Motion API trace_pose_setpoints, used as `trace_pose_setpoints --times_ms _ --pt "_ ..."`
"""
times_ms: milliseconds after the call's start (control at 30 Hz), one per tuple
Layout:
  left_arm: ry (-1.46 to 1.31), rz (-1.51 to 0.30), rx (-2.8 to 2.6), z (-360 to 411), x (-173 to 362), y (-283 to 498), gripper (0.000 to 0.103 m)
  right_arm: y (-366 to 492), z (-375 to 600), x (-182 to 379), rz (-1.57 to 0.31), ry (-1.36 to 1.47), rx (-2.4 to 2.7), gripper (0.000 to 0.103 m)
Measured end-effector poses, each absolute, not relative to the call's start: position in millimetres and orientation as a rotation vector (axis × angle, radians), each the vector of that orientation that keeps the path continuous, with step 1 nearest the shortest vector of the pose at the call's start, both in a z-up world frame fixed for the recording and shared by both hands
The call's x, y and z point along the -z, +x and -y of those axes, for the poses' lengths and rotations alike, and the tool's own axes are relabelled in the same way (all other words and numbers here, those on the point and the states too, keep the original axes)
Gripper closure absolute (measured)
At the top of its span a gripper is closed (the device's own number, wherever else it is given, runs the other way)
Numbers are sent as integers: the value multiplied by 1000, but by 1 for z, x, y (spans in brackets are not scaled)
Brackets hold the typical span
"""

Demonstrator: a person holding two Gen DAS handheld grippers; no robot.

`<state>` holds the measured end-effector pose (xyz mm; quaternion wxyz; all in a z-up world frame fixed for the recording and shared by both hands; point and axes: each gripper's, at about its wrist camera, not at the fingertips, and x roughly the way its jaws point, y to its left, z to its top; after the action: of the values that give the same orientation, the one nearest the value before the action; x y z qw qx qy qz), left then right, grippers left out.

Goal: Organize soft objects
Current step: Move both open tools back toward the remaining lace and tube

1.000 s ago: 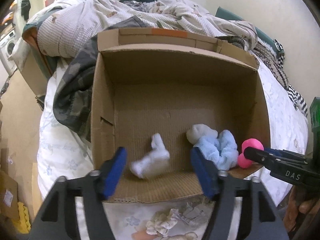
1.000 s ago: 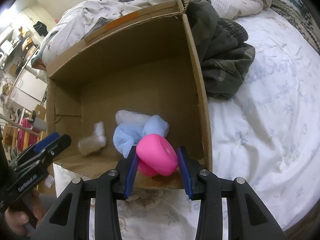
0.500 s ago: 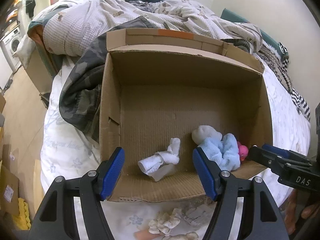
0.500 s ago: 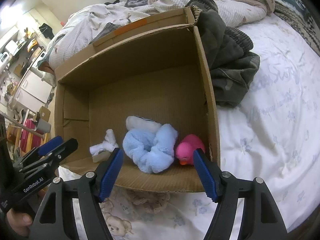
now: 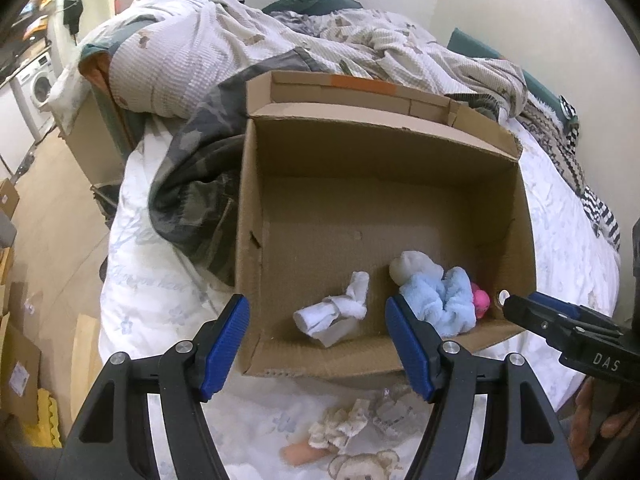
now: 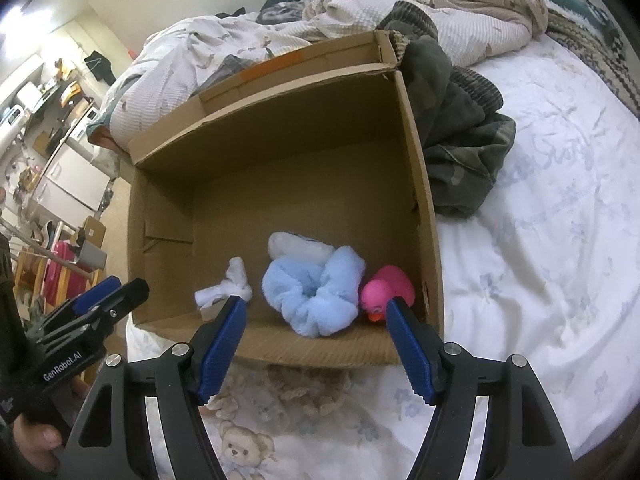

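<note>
An open cardboard box (image 5: 248, 208) (image 6: 420, 184) sits on the bed. Inside, along its near wall, lie a knotted white cloth (image 5: 334, 314) (image 6: 224, 290), a light blue fluffy scrunchie (image 5: 440, 300) (image 6: 316, 288) with a white soft piece (image 6: 296, 246) behind it, and a pink rubber duck (image 5: 480, 302) (image 6: 386, 292) in the right corner. My left gripper (image 5: 318, 342) is open and empty, just above the box's near edge. My right gripper (image 6: 316, 344) is open and empty, also at the near edge; it shows in the left wrist view (image 5: 560, 320).
A camouflage garment (image 5: 192, 200) (image 6: 460, 152) drapes beside the box. Rumpled bedding (image 5: 240, 52) is piled behind it. A crumpled lace cloth (image 5: 348, 424) lies on the white bedsheet (image 6: 540, 260) in front of the box. Floor and cartons (image 5: 24, 360) are at the left.
Both grippers have opened: the white cloth and the pink duck dropped into the box. Both grippers have pulled back toward the near edge.
</note>
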<state>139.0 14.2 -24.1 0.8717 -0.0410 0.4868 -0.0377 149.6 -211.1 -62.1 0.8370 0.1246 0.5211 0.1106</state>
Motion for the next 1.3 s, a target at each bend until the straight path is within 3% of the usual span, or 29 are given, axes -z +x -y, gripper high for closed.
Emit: trace_pose_setpoints --times_ms 567,1033,1133,1300 --pt "-142 -1067 8 -33 30 81 35 91 211 63 -1124 290 -256 27" --pt "-225 -1325 36 -31 101 74 35 71 210 99 -1258 390 -221 27" --pt "-173 -1387 65 -20 120 72 38 74 214 103 -1268 406 -205 27" --pt "-89 -1423 97 -7 136 69 51 77 216 109 -1289 408 -194 27"
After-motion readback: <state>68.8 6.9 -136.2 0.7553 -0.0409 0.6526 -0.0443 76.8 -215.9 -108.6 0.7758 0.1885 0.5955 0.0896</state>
